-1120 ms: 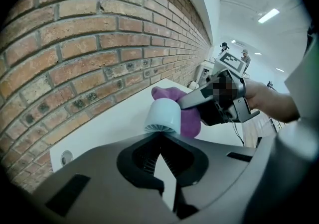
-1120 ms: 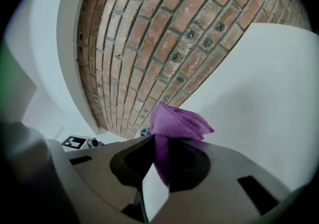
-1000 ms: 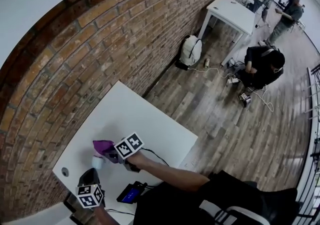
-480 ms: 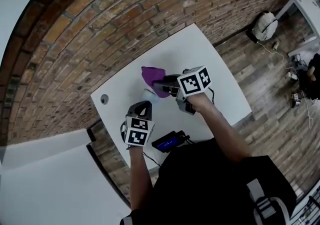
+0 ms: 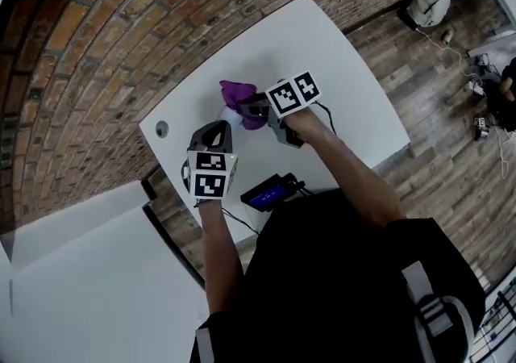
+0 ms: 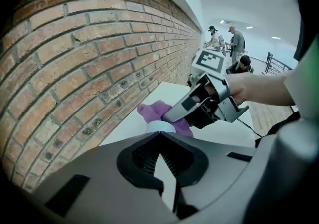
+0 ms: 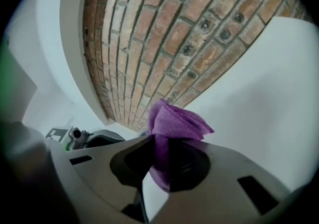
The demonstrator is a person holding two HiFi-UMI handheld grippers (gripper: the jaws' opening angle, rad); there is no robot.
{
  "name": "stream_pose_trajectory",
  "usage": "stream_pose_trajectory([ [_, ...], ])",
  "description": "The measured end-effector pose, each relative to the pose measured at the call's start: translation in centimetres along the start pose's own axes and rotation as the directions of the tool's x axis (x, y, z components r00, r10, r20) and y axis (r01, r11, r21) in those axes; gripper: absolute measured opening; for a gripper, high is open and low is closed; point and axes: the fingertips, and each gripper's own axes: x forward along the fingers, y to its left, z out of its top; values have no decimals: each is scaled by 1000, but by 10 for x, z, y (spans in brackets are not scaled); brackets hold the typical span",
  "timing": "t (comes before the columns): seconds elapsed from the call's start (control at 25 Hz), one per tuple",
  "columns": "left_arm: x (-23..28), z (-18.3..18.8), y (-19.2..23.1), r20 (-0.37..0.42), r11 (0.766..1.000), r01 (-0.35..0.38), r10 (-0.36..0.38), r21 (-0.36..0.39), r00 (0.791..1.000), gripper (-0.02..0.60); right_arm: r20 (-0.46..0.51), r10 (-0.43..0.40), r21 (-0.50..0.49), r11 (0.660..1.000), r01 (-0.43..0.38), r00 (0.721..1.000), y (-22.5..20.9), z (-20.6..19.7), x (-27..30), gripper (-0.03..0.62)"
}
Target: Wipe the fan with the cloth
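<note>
Right gripper (image 7: 155,142) jaws clamped on crumpled purple microfibre cloth (image 7: 175,120), just beside small round white fan (image 6: 160,127). Left gripper (image 6: 161,136) jaws closed, empty, near fan. White rectangular table (image 5: 330,55).

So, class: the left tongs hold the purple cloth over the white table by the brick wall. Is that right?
Not quite. The right tongs hold the purple cloth, not the left: the right gripper view shows it pinched between them. The left tongs are shut on nothing. The rest stands: the cloth is over the white table by the brick wall.
</note>
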Motion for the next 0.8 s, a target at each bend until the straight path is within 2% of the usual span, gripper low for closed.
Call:
stream_pose_trajectory([
  [0.12,0,0,-1,2,1000,2,-2,-8,1000,0,-55,-69,16,997,70,996,-24,-20,-1,61],
  [0.2,0,0,-1,3,1000,9,-9,-15,1000,0,-32,-74,11,997,74,997,-22,-15,-5,61],
  [0.28,0,0,0,6,1000,14,-14,-22,1000,0,43,-15,-21,1000,16,999,1,7,-11,61],
  [0.36,-1,-1,-1,10,999,21,-21,-36,1000,0,106,84,-69,995,-77,991,32,28,-13,61],
  [0.4,-2,-1,-2,11,999,26,-25,-45,1000,0,113,124,-87,990,-114,986,44,33,-12,61],
  [0.48,-2,-1,-3,12,998,31,-30,-58,999,0,83,151,-104,984,-142,985,52,31,-4,61],
  [0.56,-2,-1,-3,13,998,32,-32,-62,999,0,83,141,-68,988,-135,987,44,23,3,61],
  [0.68,-2,0,-2,14,997,35,-34,-64,999,0,158,115,58,990,-126,981,22,17,3,61],
  [0.8,-3,0,-2,15,997,33,-32,-63,999,0,178,64,159,983,-93,982,-6,1,5,61],
])
